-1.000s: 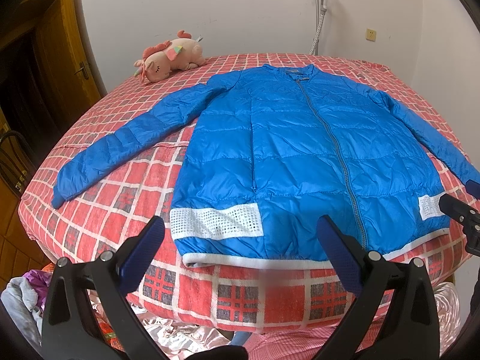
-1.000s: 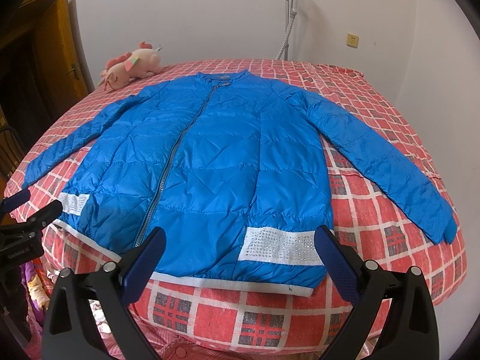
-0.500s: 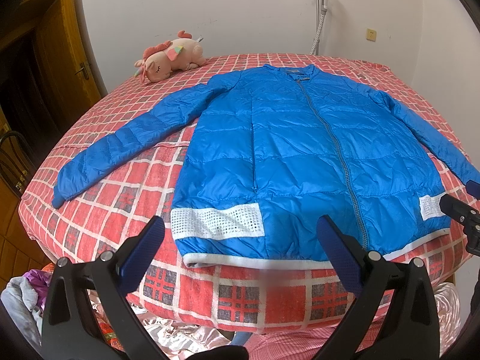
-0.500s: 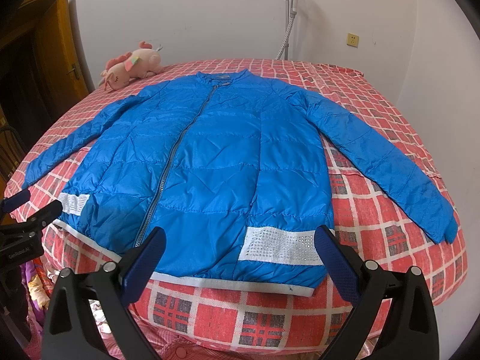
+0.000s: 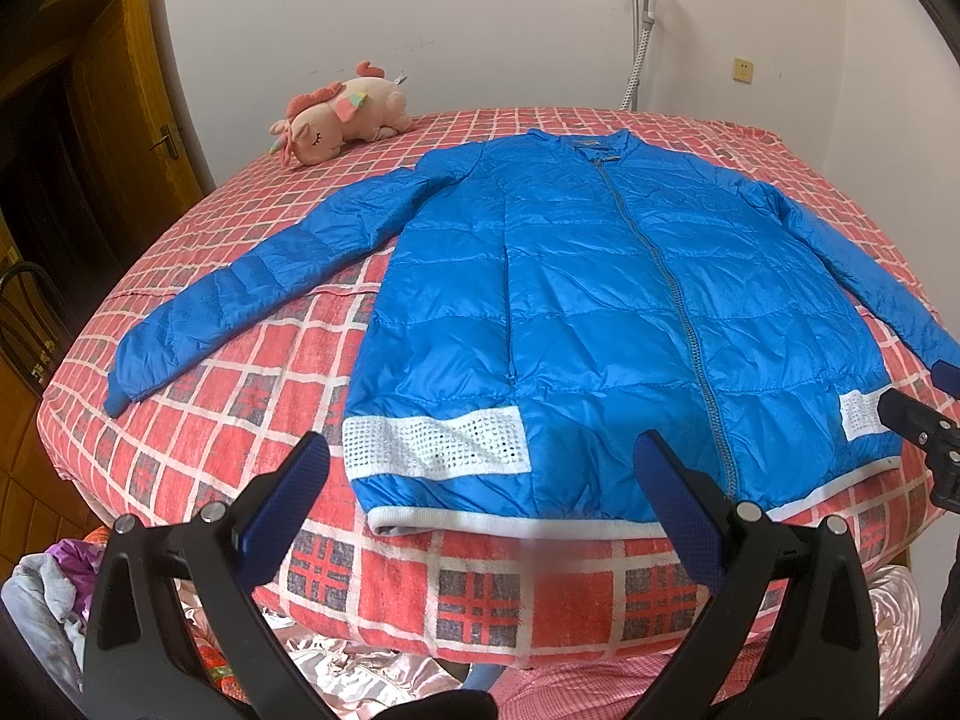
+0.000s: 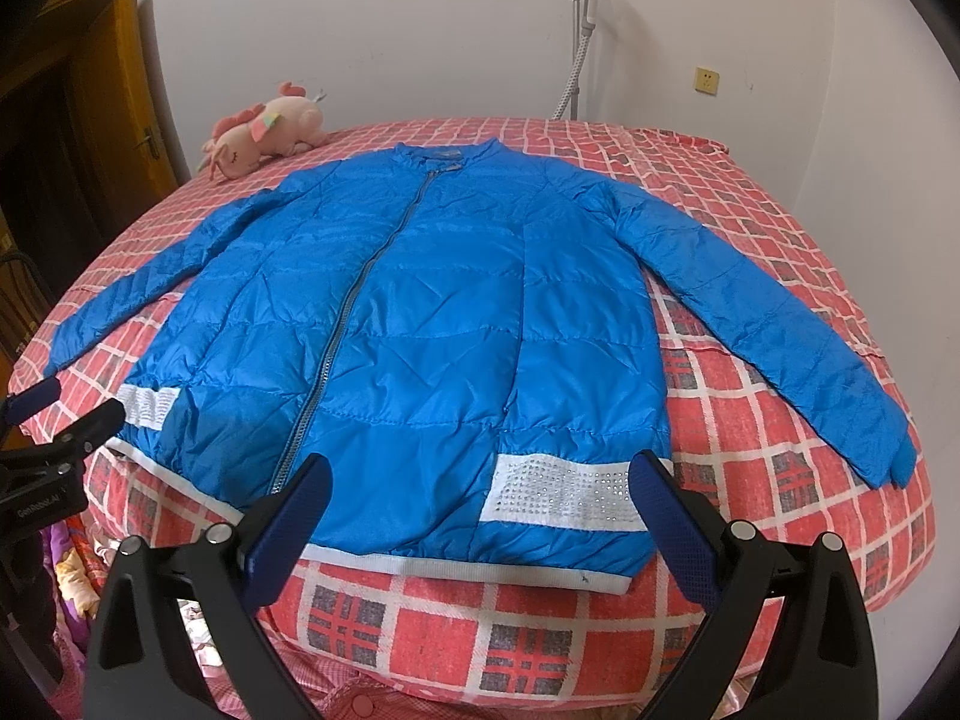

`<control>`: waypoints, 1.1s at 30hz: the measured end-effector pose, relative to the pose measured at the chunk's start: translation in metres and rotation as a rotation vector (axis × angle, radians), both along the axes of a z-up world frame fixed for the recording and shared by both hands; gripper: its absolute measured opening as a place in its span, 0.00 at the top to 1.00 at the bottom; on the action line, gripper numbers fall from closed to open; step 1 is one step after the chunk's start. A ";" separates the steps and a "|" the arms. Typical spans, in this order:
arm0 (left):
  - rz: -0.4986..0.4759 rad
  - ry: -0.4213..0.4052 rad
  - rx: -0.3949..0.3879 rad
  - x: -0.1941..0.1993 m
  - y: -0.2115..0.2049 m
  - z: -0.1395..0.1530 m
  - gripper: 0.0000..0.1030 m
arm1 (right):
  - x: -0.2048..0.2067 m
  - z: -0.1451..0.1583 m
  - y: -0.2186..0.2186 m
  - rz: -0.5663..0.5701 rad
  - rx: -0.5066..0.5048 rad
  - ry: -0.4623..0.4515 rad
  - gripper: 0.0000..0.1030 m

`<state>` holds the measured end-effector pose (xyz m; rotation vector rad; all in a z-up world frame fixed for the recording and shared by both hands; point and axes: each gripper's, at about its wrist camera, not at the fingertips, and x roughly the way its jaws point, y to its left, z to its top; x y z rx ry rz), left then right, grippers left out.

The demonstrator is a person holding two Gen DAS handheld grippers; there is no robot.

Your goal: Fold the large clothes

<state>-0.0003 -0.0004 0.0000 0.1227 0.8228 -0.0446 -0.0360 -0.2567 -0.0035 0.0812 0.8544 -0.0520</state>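
— Where's the jacket [image 5: 600, 312] now?

— Spread flat, front up and zipped, across the checked bedspread [image 5: 240, 414], sleeves angled out to either side, hem at the near edge. Nothing folded yet, I'd say.

— And the grippers?

— The left gripper [image 5: 480, 468] and the right gripper [image 6: 480, 471] both hover just short of the hem, fingers spread wide, grasping nothing.

— How should the first fold go?

— My guess: take a sleeve by its cuff and lay it straight across the chest, pinching only the outer fabric — that puffy shell looks slippery, so a shallow grip may slide off.

— Anything you can't see?

— The right sleeve's cuff [image 6: 894, 462] hangs near the bed's edge, and the left view cuts that sleeve off. The plush toy [image 5: 342, 120] sits well clear by the wall.
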 end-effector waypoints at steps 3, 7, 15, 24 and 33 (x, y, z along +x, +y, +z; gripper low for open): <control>0.001 0.000 0.000 0.000 0.000 0.000 0.03 | -0.001 -0.001 0.003 0.002 -0.001 -0.001 0.04; 0.001 -0.001 0.001 0.003 0.005 -0.001 0.03 | 0.000 -0.001 0.004 0.004 -0.002 -0.002 0.04; -0.001 -0.002 0.003 0.009 0.012 0.002 0.03 | 0.001 -0.002 0.003 0.004 0.004 -0.005 0.04; -0.093 -0.013 0.025 0.038 -0.018 0.004 0.03 | 0.017 -0.010 -0.064 -0.123 0.091 -0.003 0.04; -0.172 0.041 -0.031 0.109 -0.050 -0.009 0.03 | 0.002 -0.029 -0.234 -0.484 0.230 0.041 0.04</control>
